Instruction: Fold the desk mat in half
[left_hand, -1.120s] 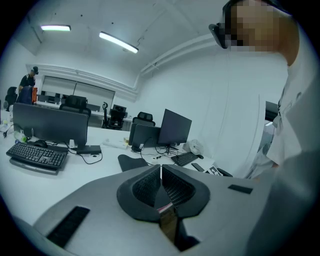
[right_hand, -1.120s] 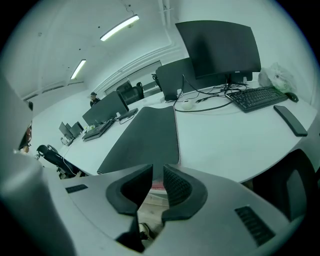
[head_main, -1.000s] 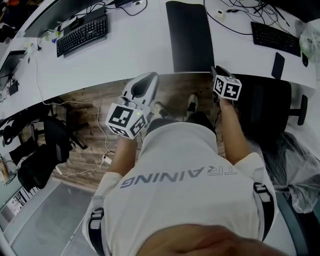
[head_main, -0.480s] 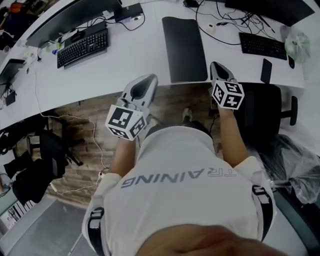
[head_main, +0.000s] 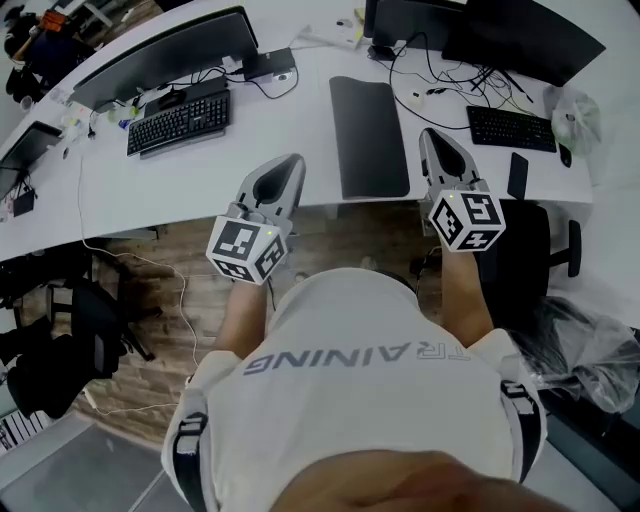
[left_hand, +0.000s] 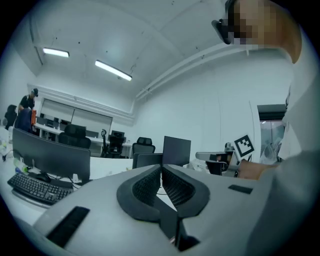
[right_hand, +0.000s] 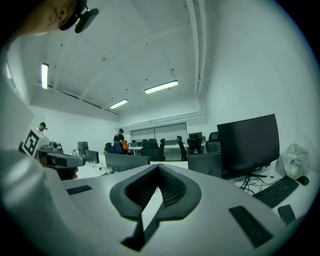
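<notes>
Mat lies flat and unfolded on the bench, with its near edge at the bench's front edge. Your left hand-held gripper hovers to the left of the mat, jaws closed tip to tip with nothing between them. Your right hand-held gripper hovers just right of the mat, jaws likewise closed and empty. Neither touches the mat. A keyboard sits well left of the mat. A second keyboard and a phone sit to the mat's right.
</notes>
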